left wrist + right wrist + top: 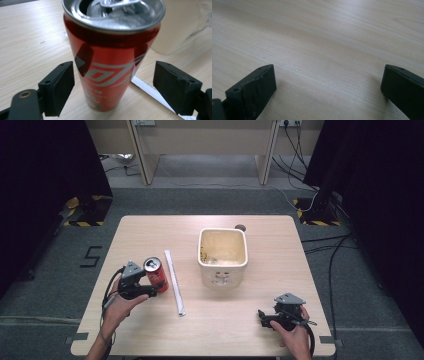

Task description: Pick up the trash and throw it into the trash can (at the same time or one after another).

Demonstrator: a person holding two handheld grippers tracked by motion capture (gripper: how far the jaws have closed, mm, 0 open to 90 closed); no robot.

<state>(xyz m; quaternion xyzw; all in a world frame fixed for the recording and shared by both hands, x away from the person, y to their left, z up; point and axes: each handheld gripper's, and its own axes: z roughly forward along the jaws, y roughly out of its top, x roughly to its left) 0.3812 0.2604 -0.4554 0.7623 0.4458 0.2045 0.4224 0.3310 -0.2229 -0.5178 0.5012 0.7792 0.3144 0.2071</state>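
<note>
I read the left gripper (150, 287) near the left edge of the bench (235, 330), about midway along it. Its jaws stand wide, one on each side of the red can (156, 274), with a visible gap between each pad and the can wall, so I class this as straddling, not clamping. In the left gripper view the can (110, 65) stands upright on the bench surface, its top already opened, the pull tab lying over the opening. The can sits between the left edge and the white strip (174, 282), which lies flat just to the can's right and runs from the middle of the bench toward the near edge. The same strip (152, 93) shows behind the can base in the left gripper view.

I read the right gripper (267, 317) near the near right corner of the bench, held by the person's hand. Its jaws are spread wide over bare wood (319, 50) with nothing between them.

A cream bin (223, 257) stands at the centre of the bench, well apart from both grippers.
</note>
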